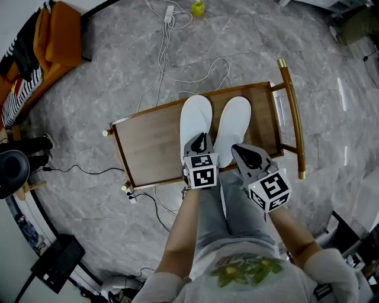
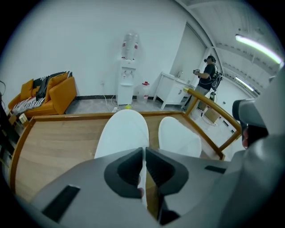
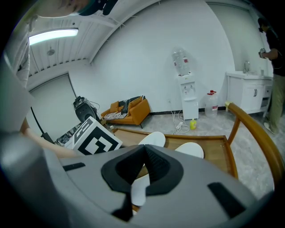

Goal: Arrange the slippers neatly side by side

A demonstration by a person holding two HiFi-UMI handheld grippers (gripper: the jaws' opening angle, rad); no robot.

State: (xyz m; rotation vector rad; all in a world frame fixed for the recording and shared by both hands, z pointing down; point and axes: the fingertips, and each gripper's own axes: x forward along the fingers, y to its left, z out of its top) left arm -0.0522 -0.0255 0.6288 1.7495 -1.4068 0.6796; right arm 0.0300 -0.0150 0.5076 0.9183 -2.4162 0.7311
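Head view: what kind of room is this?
Probably an office or lab lounge, not a home: a water cooler by the white wall, an orange sofa, cables trailing over the grey floor.

Low brown wooden table with a raised rim (image 1: 148, 142) on a grey marble-patterned floor (image 1: 89, 100), orange sofa (image 1: 59, 35) at the wall, white cables (image 1: 166, 53) trailing beside a small yellow bottle (image 1: 198, 7), white water dispenser (image 2: 127, 75), white cabinet (image 2: 171, 89), a person standing (image 2: 207, 78) beyond.

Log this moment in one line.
left gripper shut on left white slipper; right gripper shut on right white slipper; both on wooden bench
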